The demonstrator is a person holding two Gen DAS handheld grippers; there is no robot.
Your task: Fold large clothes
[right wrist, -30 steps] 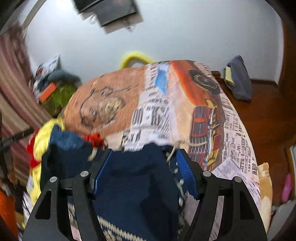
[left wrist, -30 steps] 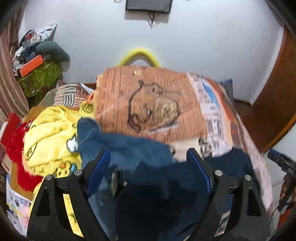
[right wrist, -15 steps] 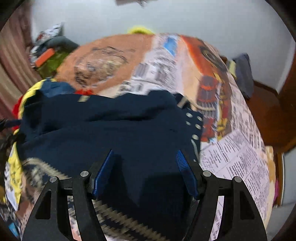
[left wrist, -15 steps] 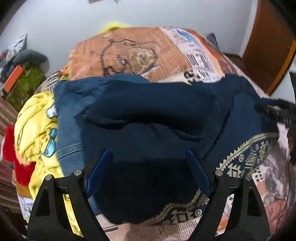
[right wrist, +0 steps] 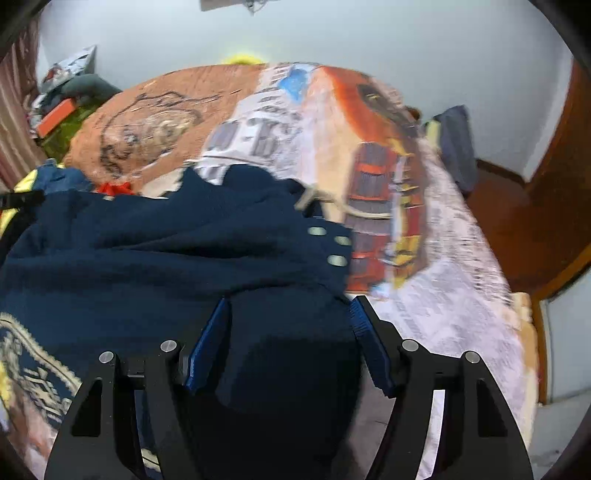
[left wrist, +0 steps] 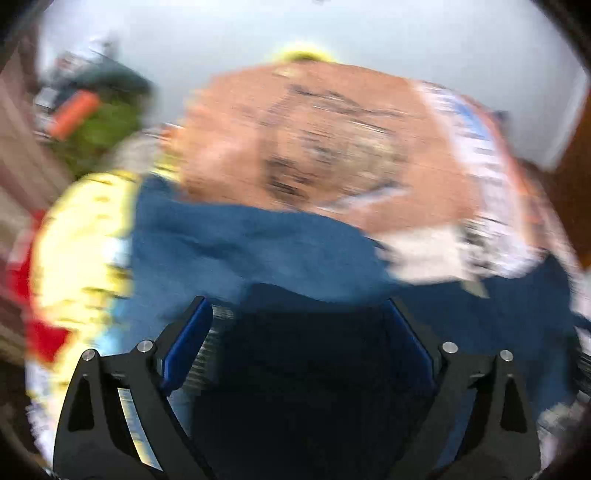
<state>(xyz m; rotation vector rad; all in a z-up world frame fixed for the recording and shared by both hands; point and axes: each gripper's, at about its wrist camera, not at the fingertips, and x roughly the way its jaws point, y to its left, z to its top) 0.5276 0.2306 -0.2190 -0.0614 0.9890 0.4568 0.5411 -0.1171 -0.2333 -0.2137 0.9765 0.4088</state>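
Both grippers are angled steeply down over the bed; the left gripper (left wrist: pixel 297 343) is opening, dark cloth lying between its wide jaws, contact lost in blur; the right gripper (right wrist: pixel 290 343) is clenched on a fold of the navy garment (right wrist: pixel 155 254), which is spread across the printed bedspread (right wrist: pixel 443 295); white wall (right wrist: pixel 369 33) behind; open bedspread is seen rightward to the wooden floor (right wrist: pixel 502 218).

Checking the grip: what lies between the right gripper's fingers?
Dark navy garment fills the gap of the right gripper, seen in the right wrist view.
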